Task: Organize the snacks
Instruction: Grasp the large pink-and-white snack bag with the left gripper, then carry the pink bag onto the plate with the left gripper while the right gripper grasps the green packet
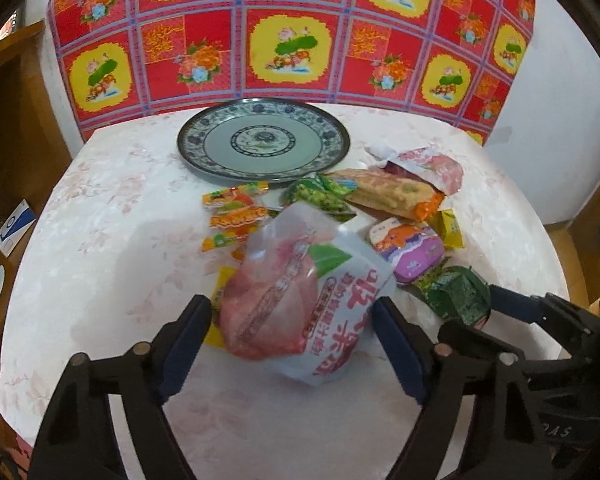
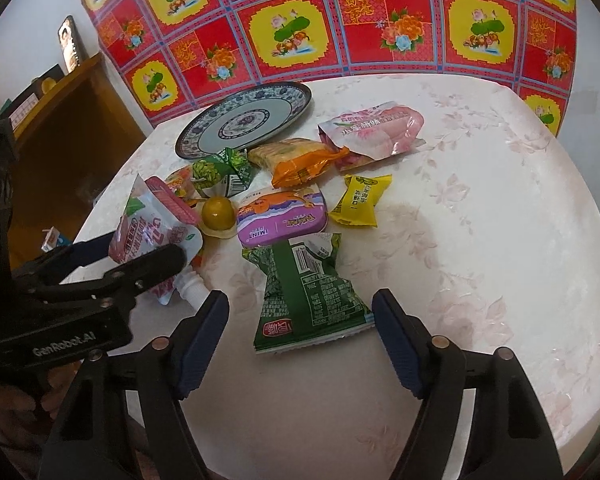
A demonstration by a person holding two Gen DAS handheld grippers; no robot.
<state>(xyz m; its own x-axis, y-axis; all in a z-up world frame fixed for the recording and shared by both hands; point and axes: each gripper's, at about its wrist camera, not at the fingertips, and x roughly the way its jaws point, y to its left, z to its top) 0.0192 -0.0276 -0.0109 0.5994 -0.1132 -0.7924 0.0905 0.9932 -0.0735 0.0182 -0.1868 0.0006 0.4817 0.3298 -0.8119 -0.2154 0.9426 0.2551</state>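
Left gripper [image 1: 292, 320] clasps a pink-and-white pouch [image 1: 300, 296] between its pads, near the table's [image 1: 100, 200] front. Right gripper [image 2: 300, 320] straddles a green packet [image 2: 304, 292], pads at its edges; grip unclear.

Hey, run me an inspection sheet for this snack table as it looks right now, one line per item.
Surface: table under a pale flowered cover; no spills seen.
Job's things: plate empty; snacks heaped in front of it, among them a pouch, a green packet, a mint tin and a yellow candy.
Clutter: nothing seen.
Grippers: left gripper closed on the pouch, which stands tilted; right gripper straddles the green packet, grip unclear.
Cables: nothing seen.
Surroundings: red flowered cloth behind the table; wooden shelf beside it.
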